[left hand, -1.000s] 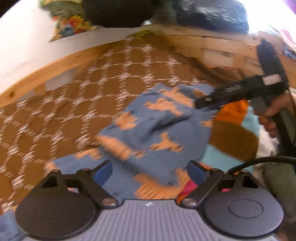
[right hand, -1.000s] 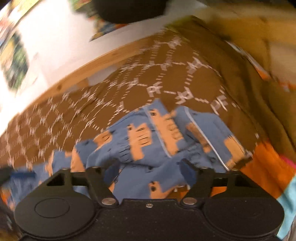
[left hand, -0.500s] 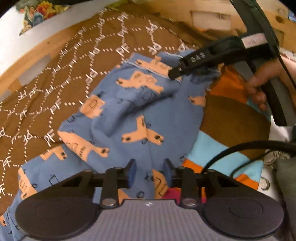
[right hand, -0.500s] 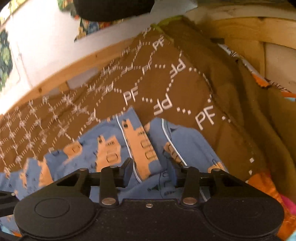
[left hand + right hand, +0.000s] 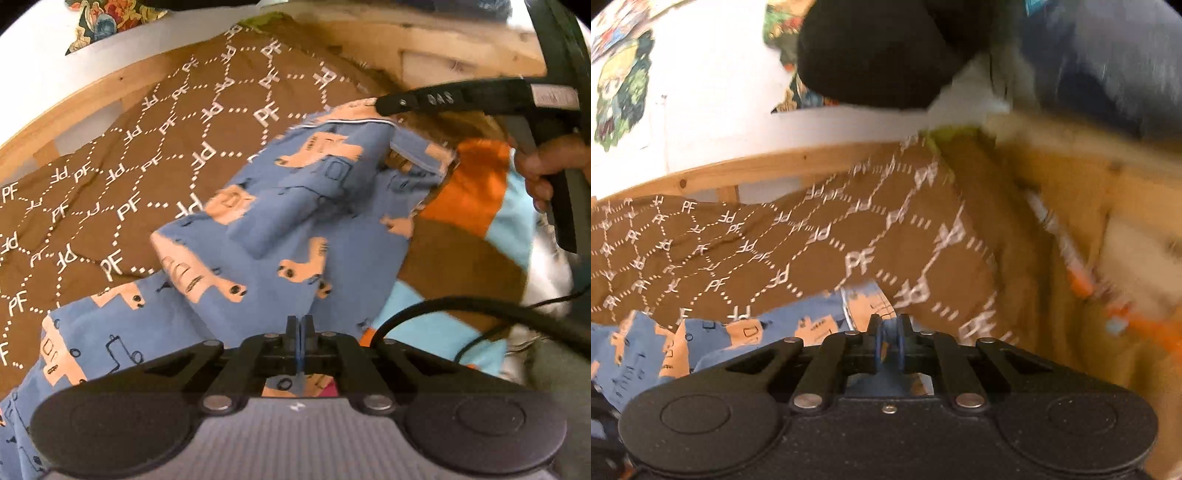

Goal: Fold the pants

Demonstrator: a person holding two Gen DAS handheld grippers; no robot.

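Observation:
Blue pants with orange vehicle prints lie crumpled on a brown quilt. My left gripper is shut, its pads pinching the near edge of the pants. In the left wrist view my right gripper reaches in from the upper right, held by a hand, and the far white-piped edge of the pants hangs from its tip. In the right wrist view the right gripper has its jaws closing, with a fold of the pants pressed between the blue pads.
A wooden bed frame and a white wall border the quilt at the back. A patchwork blanket in orange, light blue and brown lies to the right. A black cable crosses in front of it.
Both grippers went from wide open to pinched on the pants. The right gripper rose and rolled, lifting the far edge; its view now shows more wall. The left one moved closer to the cloth.

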